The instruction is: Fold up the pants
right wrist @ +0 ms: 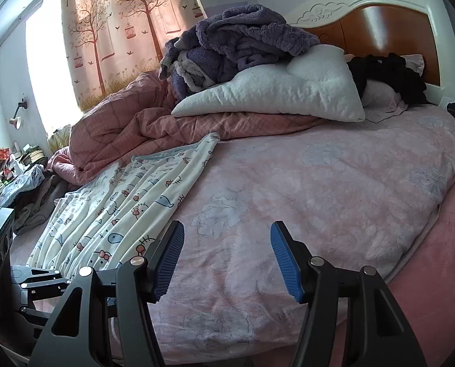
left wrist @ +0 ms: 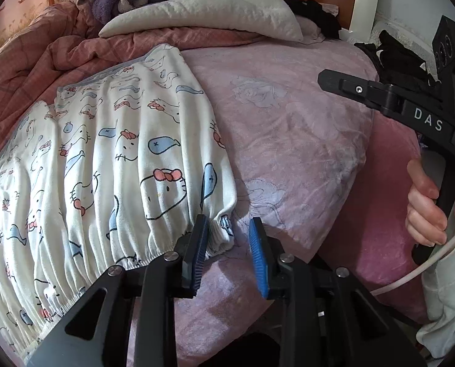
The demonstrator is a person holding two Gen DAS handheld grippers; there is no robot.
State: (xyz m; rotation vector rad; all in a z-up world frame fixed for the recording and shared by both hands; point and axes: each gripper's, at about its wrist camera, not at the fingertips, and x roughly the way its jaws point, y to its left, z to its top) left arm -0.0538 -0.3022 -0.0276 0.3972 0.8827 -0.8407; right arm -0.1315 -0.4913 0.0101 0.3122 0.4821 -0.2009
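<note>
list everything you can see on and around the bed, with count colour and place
pants: one, white with cat and whale print, spread on the bed's left side
bedspread: one, pink floral, covering the bed
quilt: one, pink checked, bunched behind the pants
pillow: one, white, on the quilt
blanket: one, purple fleece, heaped on the pillow
black clothes: one pile, by the headboard
curtain: one, tree print, at the window
left gripper: fingers open, at the waistband corner
right gripper: fingers open, above the bedspread

Soft cloth against hard matt plastic

The pants point(left wrist: 111, 153) are smooth printed cotton-like cloth with a gathered elastic hem; the bedspread point(right wrist: 319, 183) looks velvety; the left gripper point(left wrist: 230, 257) has ribbed blue pads point(left wrist: 258, 260) on matt black plastic.
</note>
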